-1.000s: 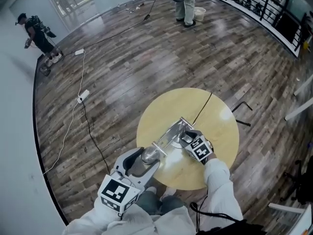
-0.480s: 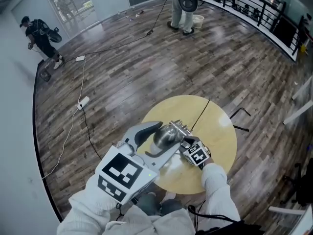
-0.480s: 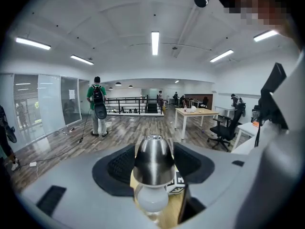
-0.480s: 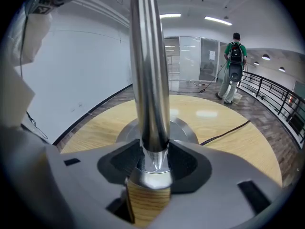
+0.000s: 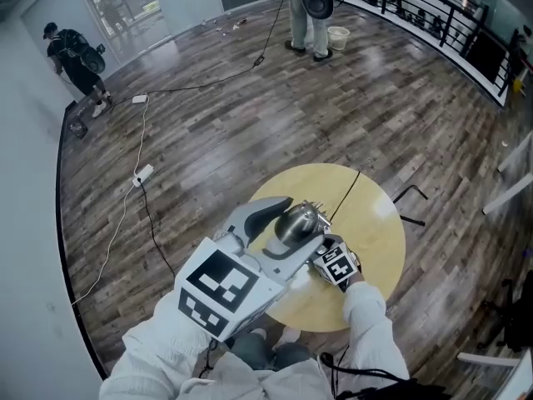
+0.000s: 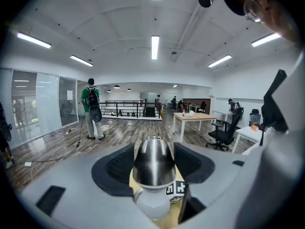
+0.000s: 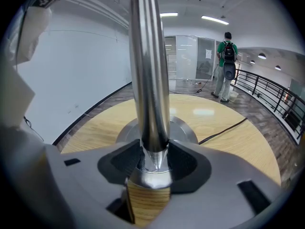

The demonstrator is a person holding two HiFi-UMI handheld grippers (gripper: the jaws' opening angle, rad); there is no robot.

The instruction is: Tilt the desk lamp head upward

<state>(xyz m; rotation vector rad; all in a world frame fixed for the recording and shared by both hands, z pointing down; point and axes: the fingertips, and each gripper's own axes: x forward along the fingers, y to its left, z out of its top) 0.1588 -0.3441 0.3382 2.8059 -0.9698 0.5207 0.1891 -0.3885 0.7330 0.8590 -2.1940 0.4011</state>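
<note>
Lamp (image 5: 301,217) stands midway between the table's (image 5: 375,223) edges, with the left gripper (image 5: 283,230) clenched on its head (image 6: 153,159) and the right gripper (image 7: 153,163) clenched on the stem (image 7: 147,80) just above the base (image 7: 187,129).

Head view looks steeply down onto the round worktop (image 5: 375,223). Left gripper view faces level outward, close behind the lamp head (image 6: 152,161). Right gripper view sits low over that same worktop, against the lamp stem (image 7: 147,80).
</note>
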